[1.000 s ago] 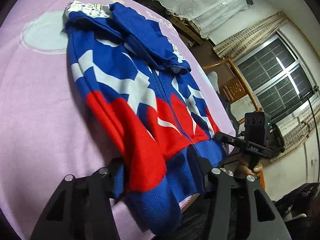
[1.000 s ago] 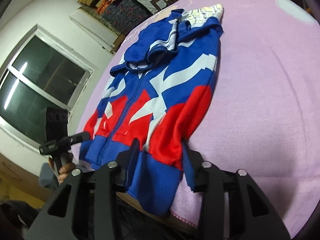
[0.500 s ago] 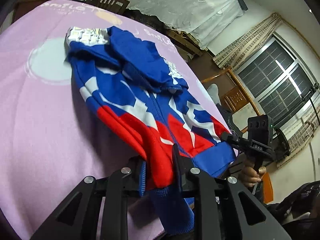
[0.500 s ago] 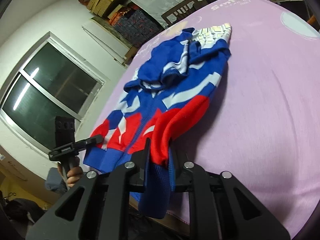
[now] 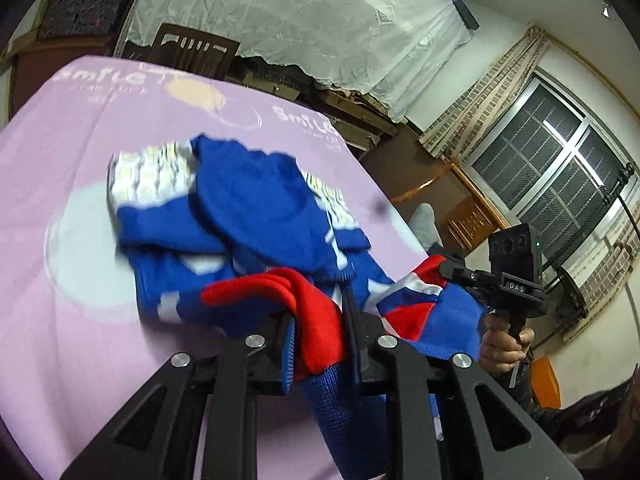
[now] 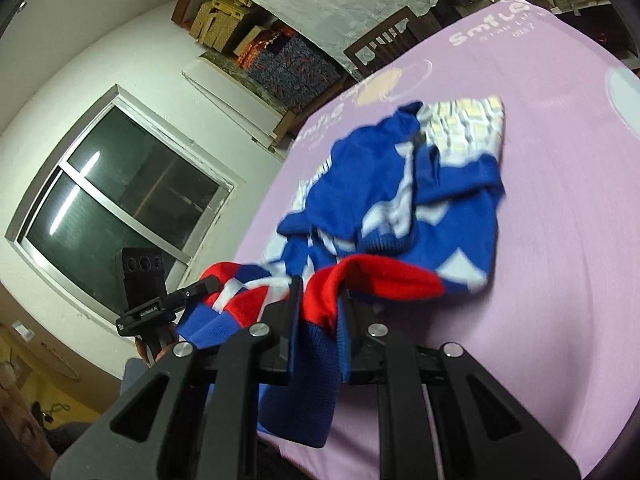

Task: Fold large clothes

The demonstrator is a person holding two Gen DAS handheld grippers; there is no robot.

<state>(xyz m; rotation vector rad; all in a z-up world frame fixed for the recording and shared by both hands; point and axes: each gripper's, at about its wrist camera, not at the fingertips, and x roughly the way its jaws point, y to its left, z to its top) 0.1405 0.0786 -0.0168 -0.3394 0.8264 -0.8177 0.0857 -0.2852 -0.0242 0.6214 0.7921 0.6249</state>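
Note:
A blue, red and white zip hoodie (image 5: pixel 248 216) lies on a pink cloth-covered table (image 5: pixel 52 312), hood at the far end. My left gripper (image 5: pixel 320 320) is shut on the hem's left corner, red and blue ribbed fabric bunched between its fingers and lifted off the table. My right gripper (image 6: pixel 318 308) is shut on the hem's other corner of the same hoodie (image 6: pixel 408 200), also raised. The hem hangs between the two grippers above the hoodie's body. The right gripper shows in the left wrist view (image 5: pixel 452 270), the left in the right wrist view (image 6: pixel 208 282).
The pink cloth (image 6: pixel 560 280) has printed lettering and pale circles. A dark wooden chair (image 5: pixel 192 56) stands behind the table's far edge. A white lace curtain (image 5: pixel 300 12), stacked boxes (image 6: pixel 280 56) and windows (image 5: pixel 560 176) lie beyond. The table edge runs under the grippers.
Both grippers closed on the hem corners, then lifted and carried the hem forward over the hoodie's body toward the hood. The lower half now bunches up off the table.

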